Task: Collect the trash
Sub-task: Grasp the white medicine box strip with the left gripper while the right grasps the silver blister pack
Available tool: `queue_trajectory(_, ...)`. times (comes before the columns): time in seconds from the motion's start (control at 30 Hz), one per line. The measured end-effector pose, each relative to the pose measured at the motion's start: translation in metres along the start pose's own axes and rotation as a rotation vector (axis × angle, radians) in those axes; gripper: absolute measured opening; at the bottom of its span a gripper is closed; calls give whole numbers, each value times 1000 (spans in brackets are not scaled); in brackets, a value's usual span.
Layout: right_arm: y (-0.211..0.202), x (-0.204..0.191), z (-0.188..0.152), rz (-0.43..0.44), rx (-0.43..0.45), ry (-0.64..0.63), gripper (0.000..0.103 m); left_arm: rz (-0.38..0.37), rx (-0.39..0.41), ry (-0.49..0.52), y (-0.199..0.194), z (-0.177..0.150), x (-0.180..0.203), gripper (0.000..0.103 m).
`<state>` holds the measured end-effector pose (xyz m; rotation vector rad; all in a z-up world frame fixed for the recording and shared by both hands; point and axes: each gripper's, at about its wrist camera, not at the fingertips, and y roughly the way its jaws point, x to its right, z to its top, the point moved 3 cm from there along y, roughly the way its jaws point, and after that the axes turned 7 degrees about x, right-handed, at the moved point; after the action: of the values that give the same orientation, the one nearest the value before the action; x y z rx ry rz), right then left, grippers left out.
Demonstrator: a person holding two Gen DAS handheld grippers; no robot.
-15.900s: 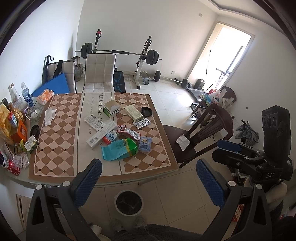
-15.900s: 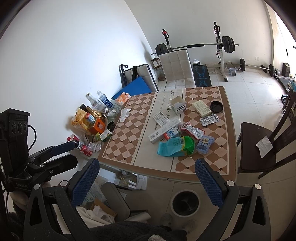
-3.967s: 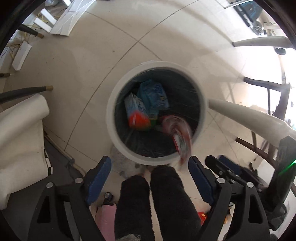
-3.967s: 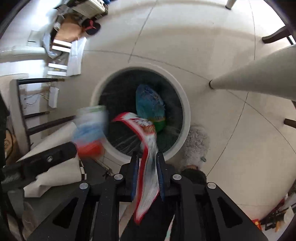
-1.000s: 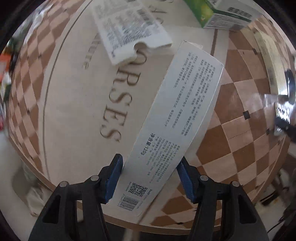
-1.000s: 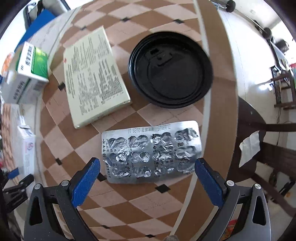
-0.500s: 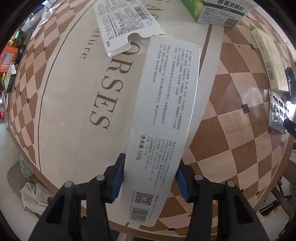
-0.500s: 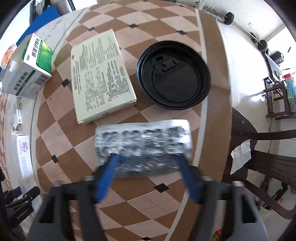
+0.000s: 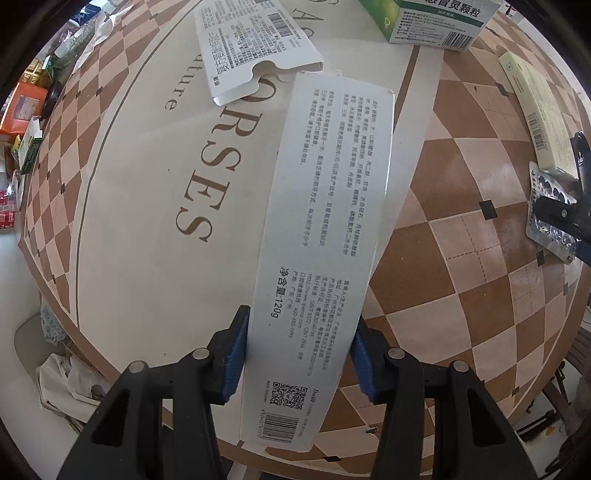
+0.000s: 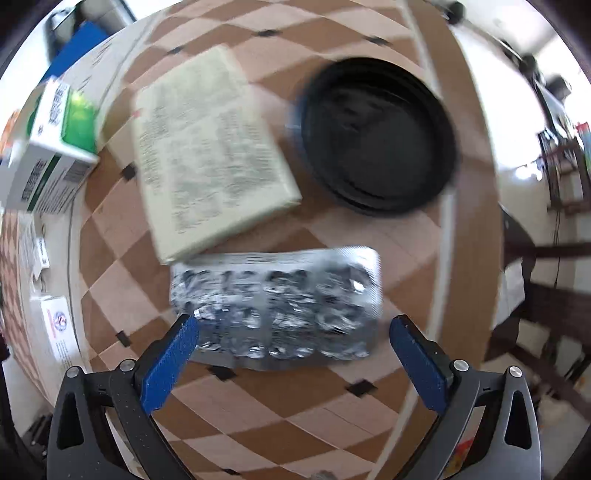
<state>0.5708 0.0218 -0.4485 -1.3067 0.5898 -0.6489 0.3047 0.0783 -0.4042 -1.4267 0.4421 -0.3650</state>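
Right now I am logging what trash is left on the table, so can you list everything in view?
Long carton: one, white, between the left jaws.
Flat sleeve: one, white, beyond the carton.
Medicine box: one, green and white, far side.
Flat box: one, cream, beside the lid.
Lid: one, black, right part.
Blister pack: one, silver, between the right jaws.
Table: one, brown checks.
Left gripper: blue pads, closed on the carton.
Right gripper: blue pads, open.

Matt white card carton [image 9: 321, 236], crinkled shiny foil blister pack [image 10: 275, 304], glossy black plastic lid [image 10: 376, 138], matt cream paper box [image 10: 210, 155], smooth printed checkered table [image 9: 461, 251], blue textured gripper pads [image 10: 168, 363].
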Motion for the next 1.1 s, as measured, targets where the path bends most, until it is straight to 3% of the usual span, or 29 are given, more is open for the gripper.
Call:
queue_trajectory(0.2,-4,-22,-4,18,40,-37,100,9,2,-1,-6,7,7,47)
queue_trajectory(0.27,-12,-14,-9,48,60,-17,86,4,-1,-6,-7,8,7,47)
queue_trajectory(0.33,-24,-9,-10,97,68,14,57,0,-2,-11,-10,6,8,47)
queue_trajectory(0.37,-27,-6,-12,117,68,28,53,1,-1,-12,-12,6,8,47)
queue_trajectory(0.43,-31,0,-16,203,60,68,31,1,0,-15,-14,5,7,47)
queue_trajectory(0.57,-37,7,-25,389,50,131,20,2,-2,-19,-12,7,7,47)
queue_trajectory(0.67,-36,-8,-23,501,9,151,20,8,1,-20,-6,3,12,47)
queue_trajectory(0.87,-12,-19,-6,600,-37,240,31,18,3,-34,-13,-1,17,47)
queue_trajectory(0.9,-11,-26,-5,547,-24,210,31,22,6,-40,-14,-1,18,47)
queue_trajectory(0.93,-18,-32,2,428,5,117,39,26,10,-46,-10,-6,16,47)
queue_trajectory(0.97,-26,-38,5,374,33,48,47,33,13,-55,-10,-7,15,47)
queue_trajectory(1.03,-38,-55,4,343,70,-95,79,49,20,-76,-4,-3,15,47)
queue_trajectory(1.1,-40,-76,4,265,67,-250,85,51,19,-113,-1,-1,9,47)
